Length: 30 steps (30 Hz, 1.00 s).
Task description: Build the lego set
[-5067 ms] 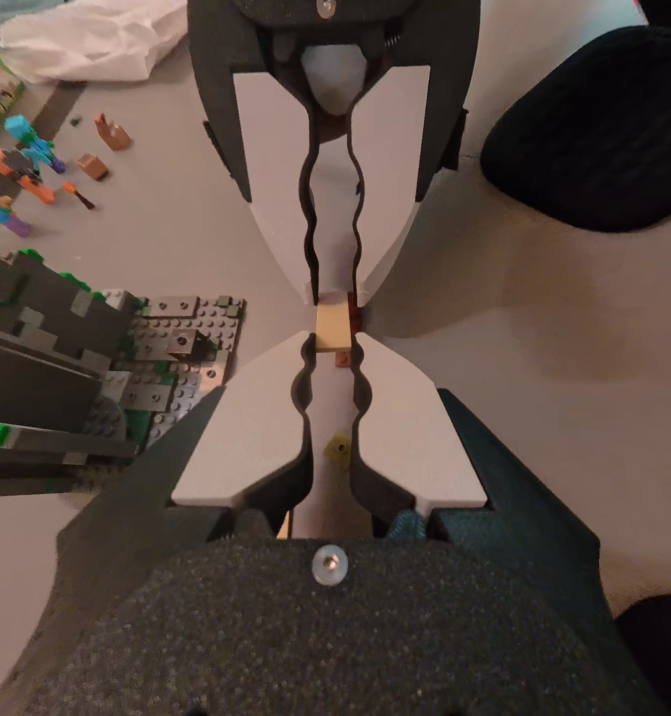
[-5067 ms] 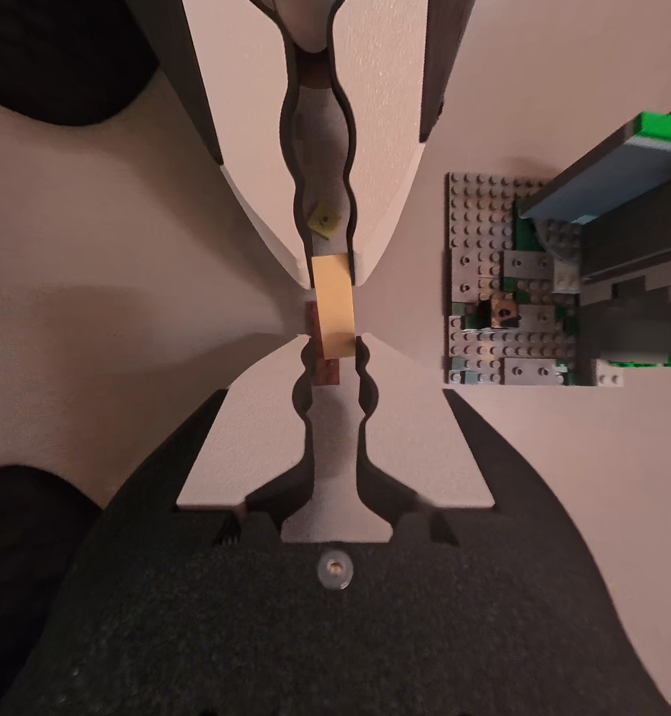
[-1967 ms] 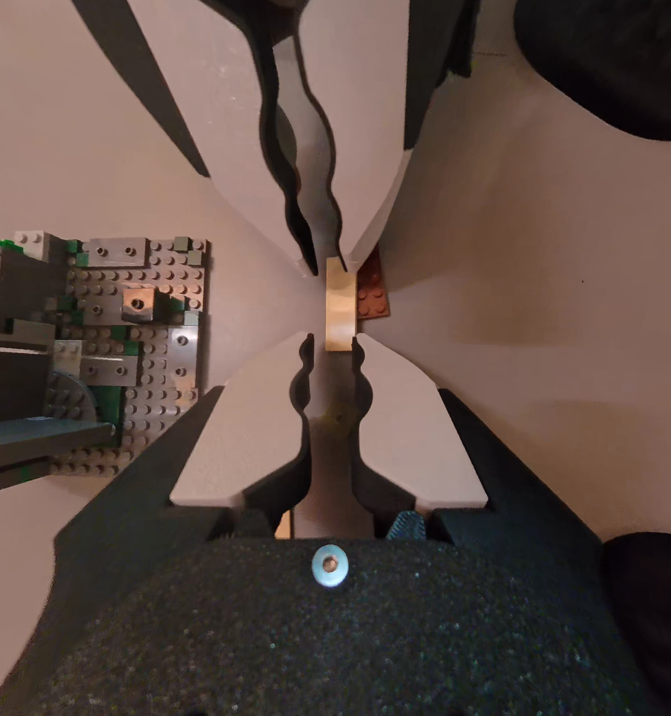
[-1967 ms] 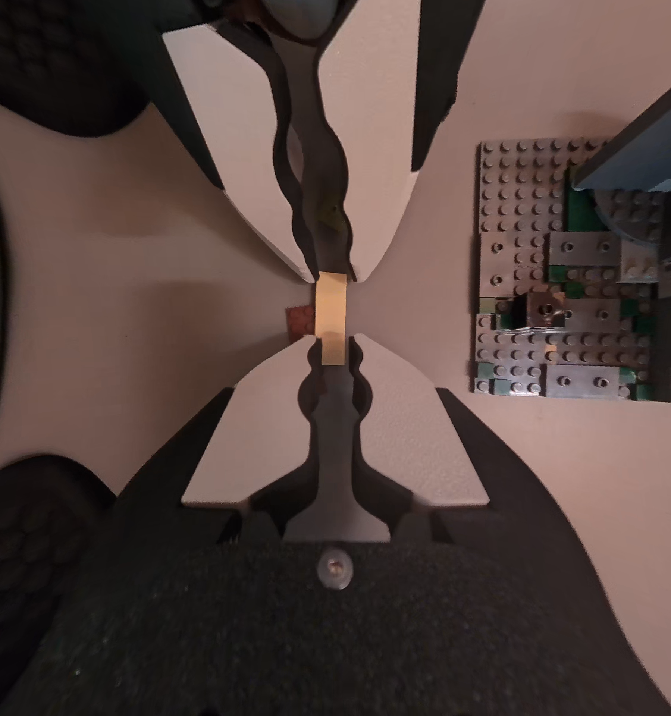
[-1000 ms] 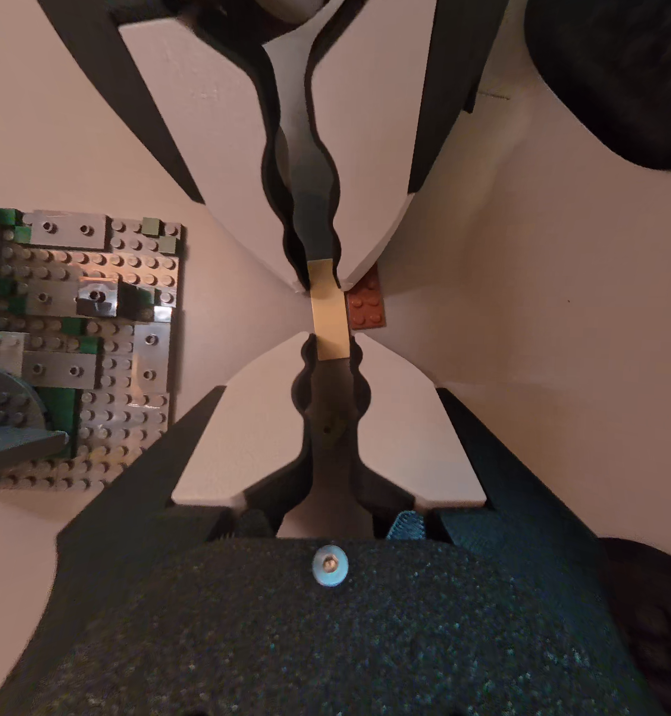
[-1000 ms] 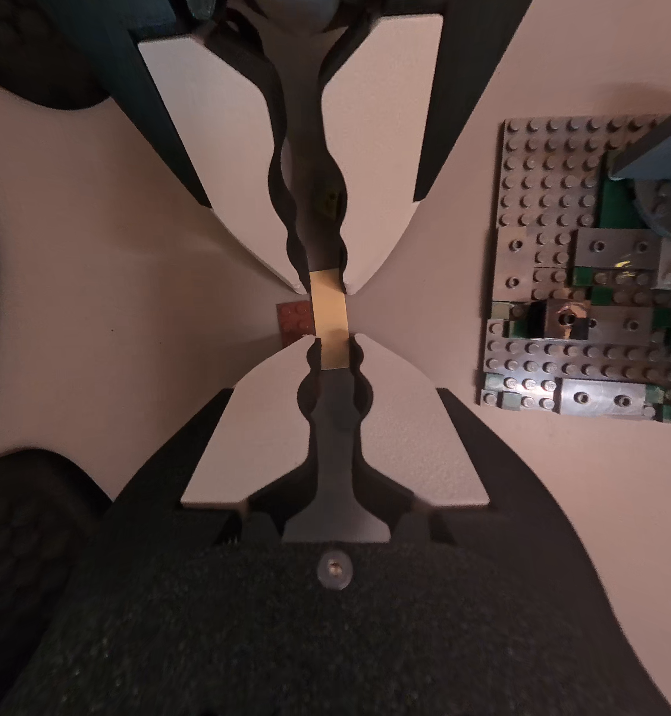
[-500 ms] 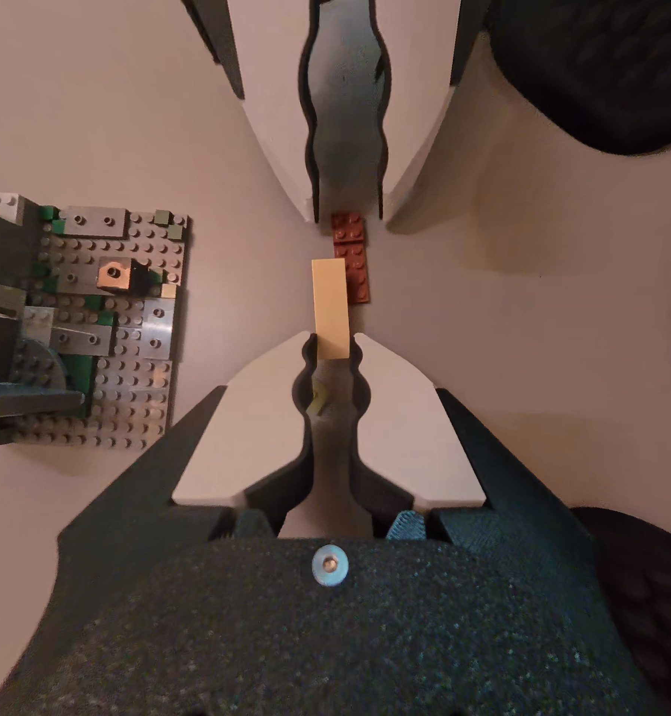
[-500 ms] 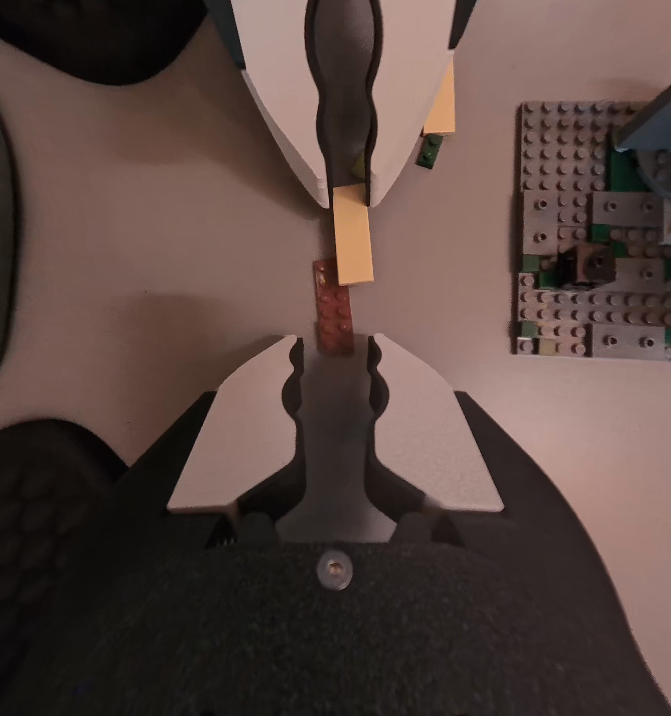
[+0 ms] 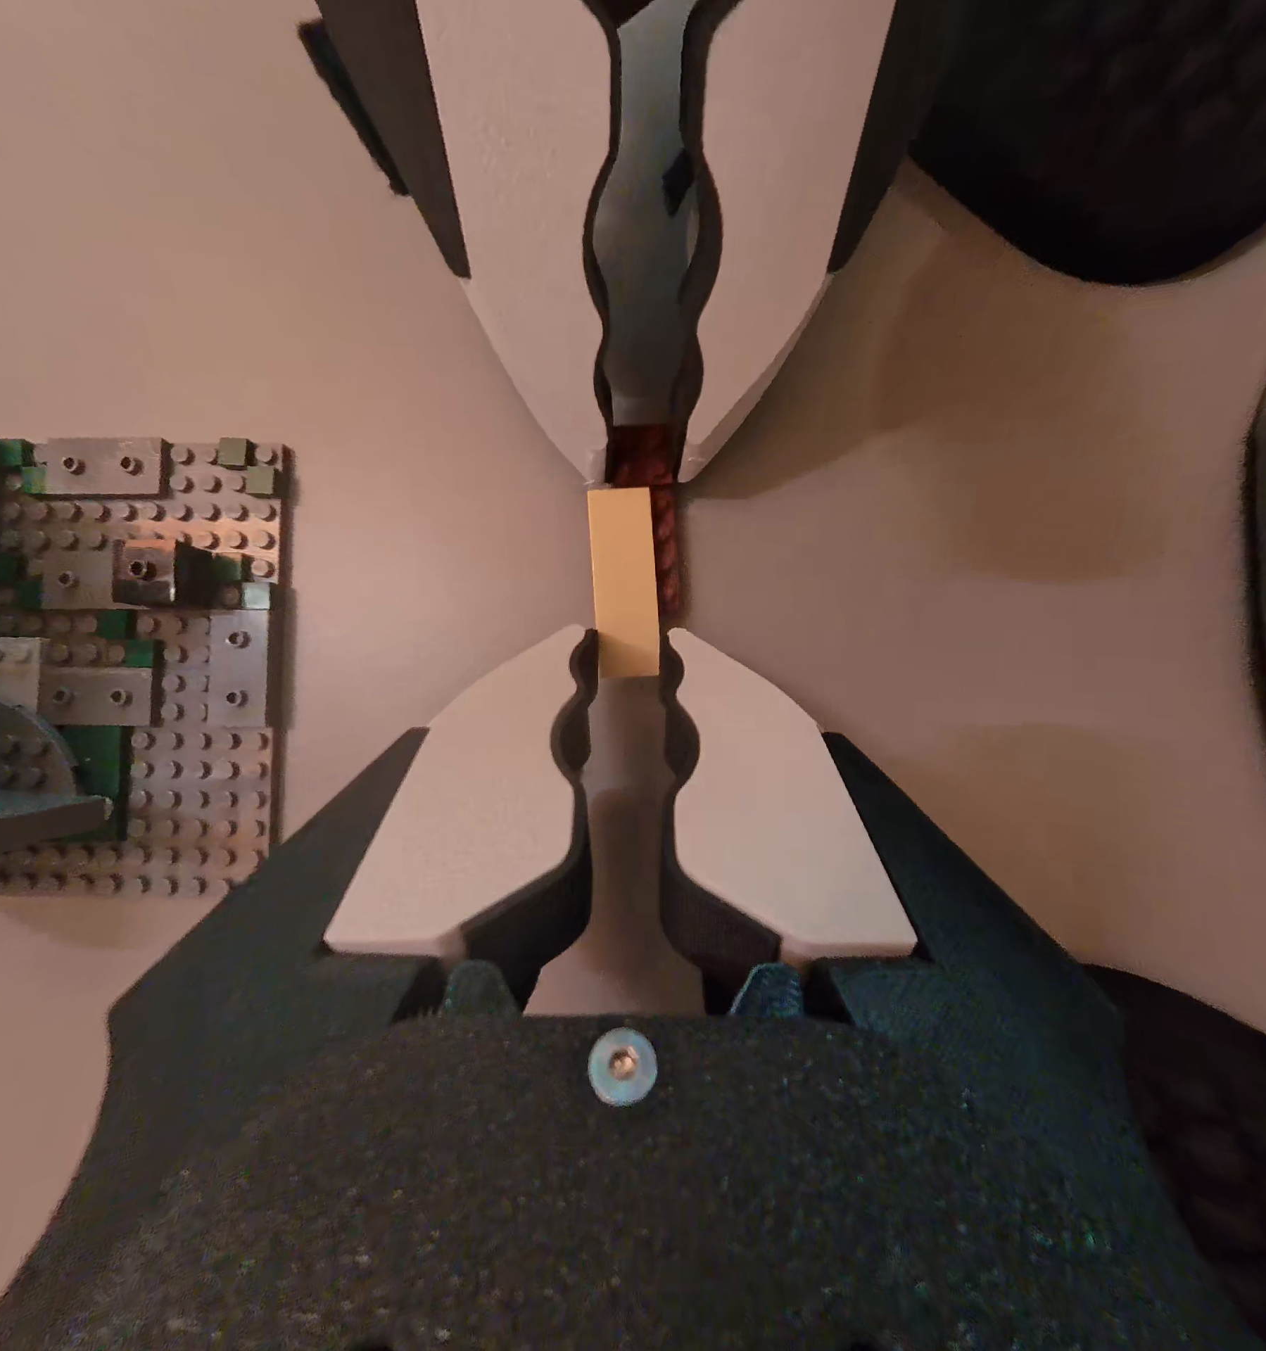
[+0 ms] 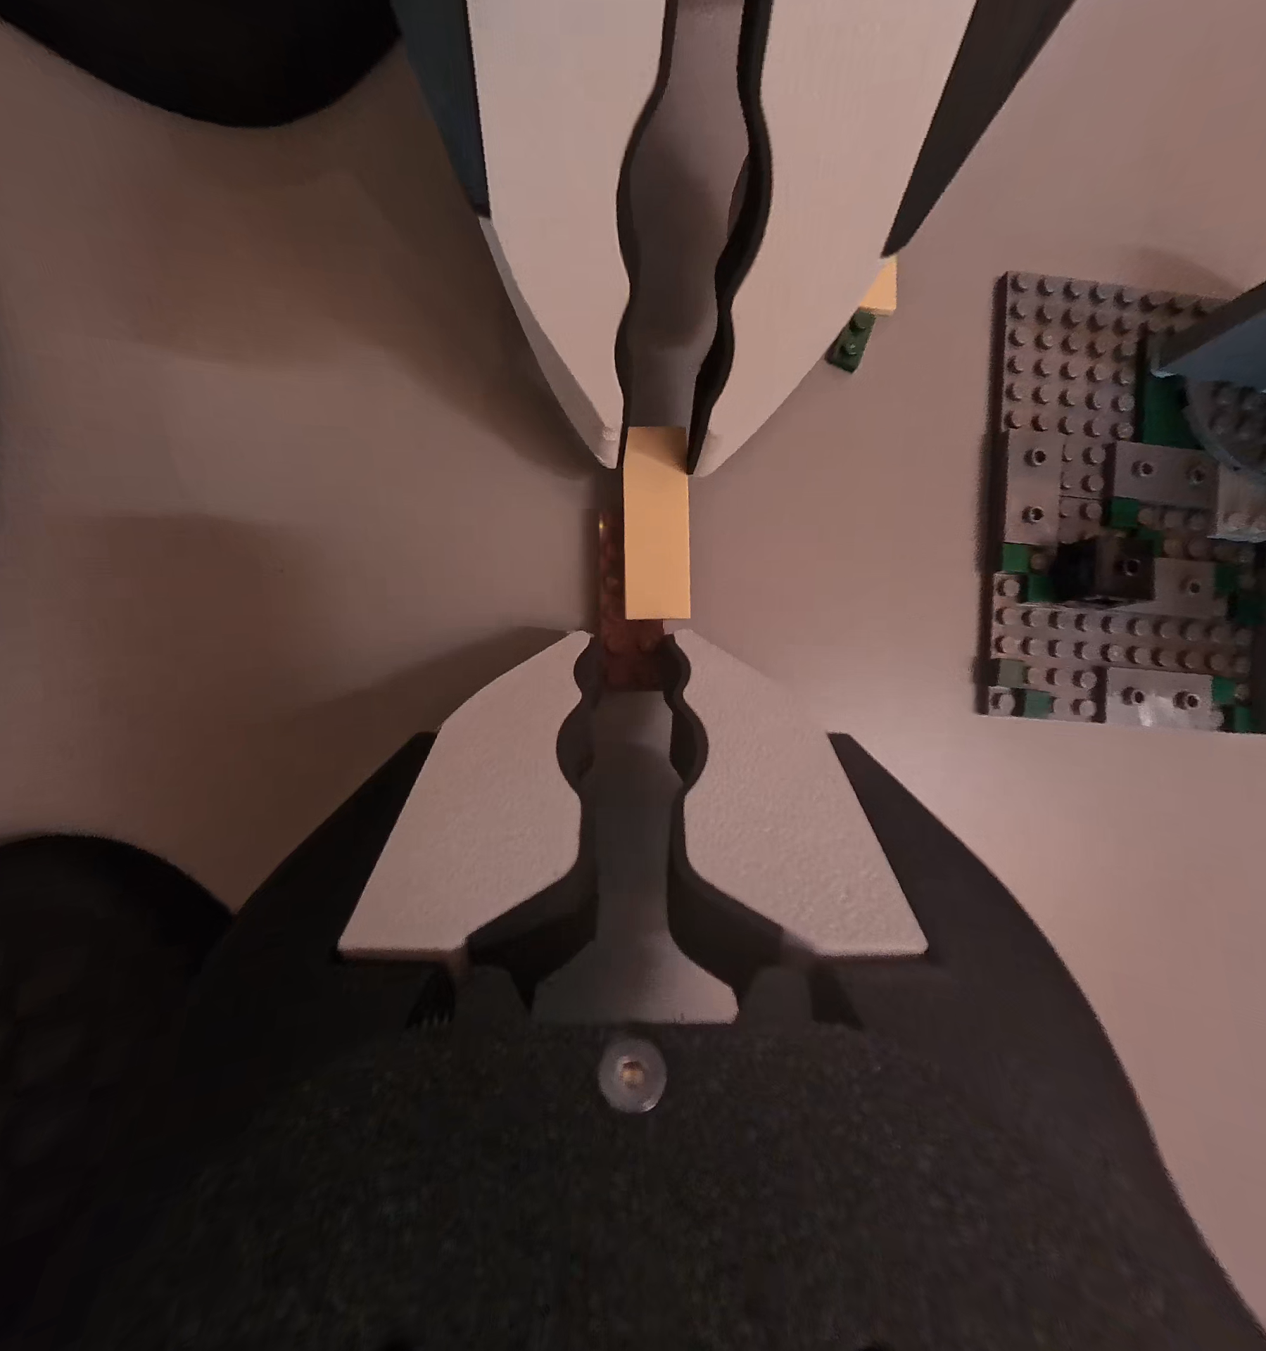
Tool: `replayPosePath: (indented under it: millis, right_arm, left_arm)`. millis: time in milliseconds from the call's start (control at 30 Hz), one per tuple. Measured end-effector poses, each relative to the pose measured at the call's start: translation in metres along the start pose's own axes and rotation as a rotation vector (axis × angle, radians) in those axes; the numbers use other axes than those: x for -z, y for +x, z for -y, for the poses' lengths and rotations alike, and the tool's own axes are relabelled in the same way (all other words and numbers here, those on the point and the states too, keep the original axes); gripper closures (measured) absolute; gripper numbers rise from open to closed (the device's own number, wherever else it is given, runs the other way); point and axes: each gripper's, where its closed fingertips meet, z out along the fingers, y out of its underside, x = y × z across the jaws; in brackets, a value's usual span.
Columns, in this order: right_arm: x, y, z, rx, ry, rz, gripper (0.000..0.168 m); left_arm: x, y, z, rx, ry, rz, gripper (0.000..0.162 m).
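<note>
A tan smooth tile (image 9: 621,577) is held at its near end by my left gripper (image 9: 626,647), which is shut on it. A brown studded plate (image 9: 665,555) lies just under and beside the tile, low over the table. My right gripper (image 9: 641,468) faces the left one from the far side, its jaws closed around the plate's far end. In the right wrist view my right gripper (image 10: 630,647) grips the brown plate (image 10: 630,661), the tan tile (image 10: 655,541) overlaps it, and my left gripper (image 10: 655,457) holds the tile's far end.
The grey and green studded build (image 9: 140,658) stands on the table left of the grippers; it also shows in the right wrist view (image 10: 1127,512). A small green piece (image 10: 853,340) and a tan piece (image 10: 880,292) lie near it. Black padded shapes (image 9: 1127,110) border the table. There is about 4 cm between the tips of the two grippers.
The two grippers have come back together tip to tip. My right gripper, open half a second ago, has closed around the brown plate's end. The tan tile now overlaps the plate.
</note>
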Motion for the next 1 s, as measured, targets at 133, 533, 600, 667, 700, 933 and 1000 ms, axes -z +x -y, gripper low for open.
replayPosePath:
  millis: [133,533,600,667,700,933,1000]
  right_arm:
    - [-0.001,-0.005,-0.001,-0.018,-0.002,0.003,0.153]
    - [-0.003,-0.008,-0.003,-0.041,0.009,0.016,0.152]
    - [-0.004,-0.009,-0.003,-0.040,0.012,0.016,0.152]
    - [-0.004,-0.010,-0.003,-0.040,0.015,0.019,0.152]
    - [-0.004,-0.010,-0.003,-0.040,0.017,0.020,0.153]
    - [-0.004,-0.011,-0.003,-0.046,0.028,0.022,0.152]
    - [-0.003,-0.011,-0.004,-0.048,0.031,0.021,0.152]
  left_arm:
    - [-0.005,0.005,-0.001,-0.009,-0.023,-0.018,0.147]
    - [-0.008,0.010,-0.003,-0.027,-0.063,-0.023,0.146]
    - [-0.008,0.011,-0.002,-0.026,-0.061,-0.023,0.146]
    - [-0.007,0.010,-0.002,-0.024,-0.059,-0.020,0.146]
    - [-0.007,0.010,-0.002,-0.022,-0.058,-0.019,0.146]
    - [-0.007,0.011,0.000,-0.024,-0.054,-0.028,0.145]
    - [-0.007,0.011,0.000,-0.024,-0.057,-0.030,0.144]
